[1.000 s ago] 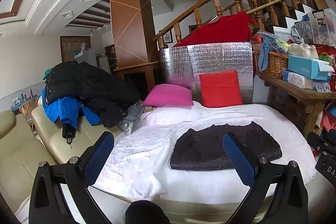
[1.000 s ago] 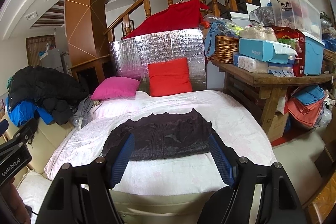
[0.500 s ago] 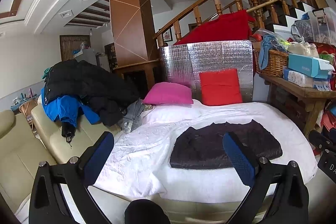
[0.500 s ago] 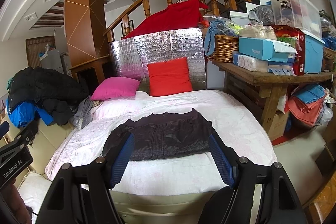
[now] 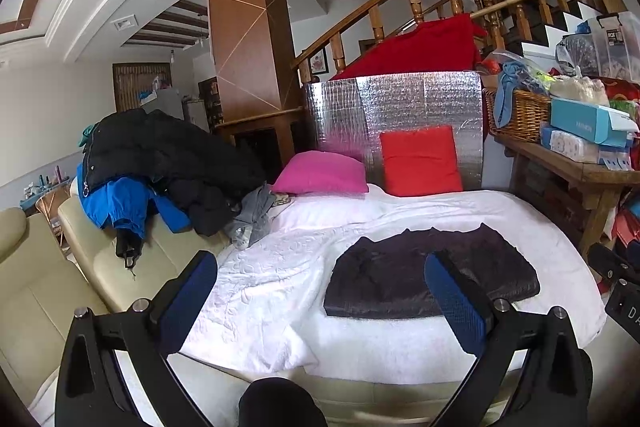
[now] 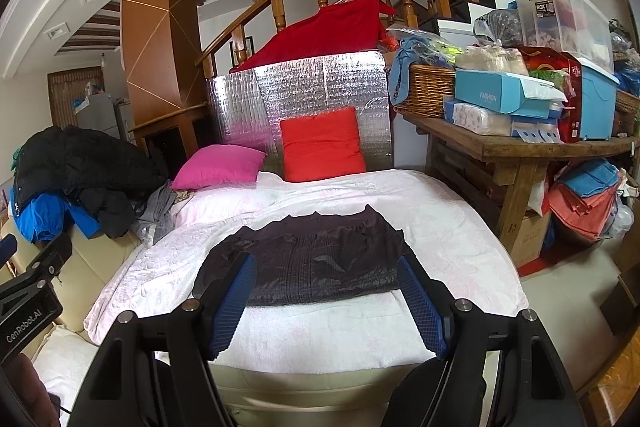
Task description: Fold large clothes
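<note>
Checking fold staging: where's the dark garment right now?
The dark garment lies folded flat on the white bedspread, centre of both views, nearer than the pink pillow.

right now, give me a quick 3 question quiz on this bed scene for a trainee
1. True or false: the dark garment lies folded flat on the white bedcover.
2. Which cushion leans upright against the silver foil panel? A) pink cushion B) red cushion C) neither
3. What do the left gripper and right gripper hold?

Key
1. True; it sits as a flat rectangle near the front edge.
2. B; the red cushion stands against the panel, while the pink cushion lies flat beside it.
3. Nothing; both sets of jaws stand open, short of the garment.
</note>
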`<action>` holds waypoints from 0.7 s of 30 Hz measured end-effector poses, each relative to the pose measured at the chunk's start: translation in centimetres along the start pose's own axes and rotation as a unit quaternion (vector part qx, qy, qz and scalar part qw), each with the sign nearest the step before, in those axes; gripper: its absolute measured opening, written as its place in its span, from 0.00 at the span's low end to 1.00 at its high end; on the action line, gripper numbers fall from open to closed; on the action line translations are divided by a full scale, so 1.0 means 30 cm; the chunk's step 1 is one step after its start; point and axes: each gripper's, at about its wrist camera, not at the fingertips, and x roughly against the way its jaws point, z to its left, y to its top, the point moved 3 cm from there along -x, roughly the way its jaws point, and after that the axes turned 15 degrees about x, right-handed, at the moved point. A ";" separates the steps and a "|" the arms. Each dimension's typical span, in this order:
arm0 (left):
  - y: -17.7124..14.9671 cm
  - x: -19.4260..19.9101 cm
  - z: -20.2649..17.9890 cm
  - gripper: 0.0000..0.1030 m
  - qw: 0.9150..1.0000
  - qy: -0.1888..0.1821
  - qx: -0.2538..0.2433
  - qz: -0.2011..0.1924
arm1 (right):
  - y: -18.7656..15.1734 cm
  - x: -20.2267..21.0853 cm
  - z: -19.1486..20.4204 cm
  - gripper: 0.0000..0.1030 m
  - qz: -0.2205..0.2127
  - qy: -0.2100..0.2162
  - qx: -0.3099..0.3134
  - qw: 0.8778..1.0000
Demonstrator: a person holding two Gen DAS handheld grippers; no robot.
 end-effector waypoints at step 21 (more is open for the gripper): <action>-0.022 -0.189 -0.010 1.00 0.999 0.021 0.004 0.045 | 0.050 -0.193 0.039 0.74 0.030 0.002 0.010 0.999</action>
